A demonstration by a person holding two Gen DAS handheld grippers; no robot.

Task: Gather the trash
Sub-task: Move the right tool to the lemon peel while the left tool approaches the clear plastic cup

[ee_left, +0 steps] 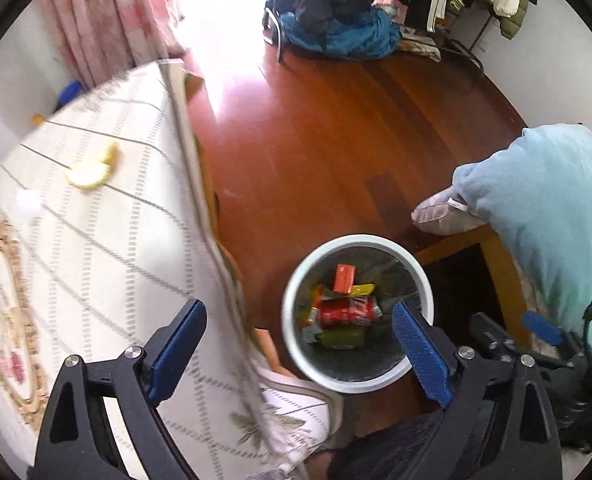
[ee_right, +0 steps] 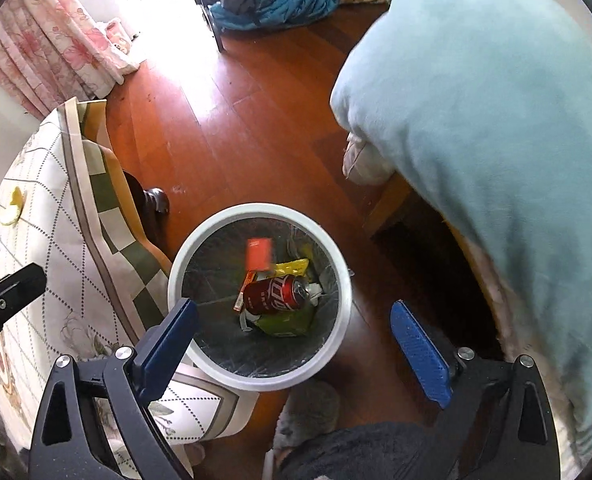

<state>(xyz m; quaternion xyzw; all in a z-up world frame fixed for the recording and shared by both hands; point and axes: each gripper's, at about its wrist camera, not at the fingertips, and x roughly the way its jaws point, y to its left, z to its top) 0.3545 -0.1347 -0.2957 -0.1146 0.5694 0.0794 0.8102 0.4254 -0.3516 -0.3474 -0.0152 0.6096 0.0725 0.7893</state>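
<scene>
We see a brown wood floor (ee_left: pixel 336 140) all around; a table with a cloth (ee_left: pixel 95 240) stands on one side, and a big blue blanket (ee_right: pixel 496 140) hangs over a bed edge on the other side; a pile of dark and blue clothes (ee_left: pixel 336 28) lies far back by the pink curtain (ee_left: pixel 107 12).

Between the table and the bed stands a white bin (ee_right: pixel 336 316) with a dark bag inside; our trash is in the bin; a red can (ee_right: pixel 275 294) lies on its side on top; a green pack (ee_right: pixel 285 326) lies under the can; an orange box (ee_right: pixel 259 255) sits just behind the can, and a yellow wrapper (ee_right: pixel 291 267) is beside it.

Our left gripper (ee_left: pixel 300 354) hangs over the table edge and the bin; its jaws are wide apart and hold nothing; our right gripper (ee_right: pixel 291 350) hangs over the bin too; its jaws are wide apart and hold nothing.

On the cloth we see a yellow peel (ee_left: pixel 91 168); a small white ball of paper (ee_left: pixel 27 202) lies near it; both are well away from the bin.
</scene>
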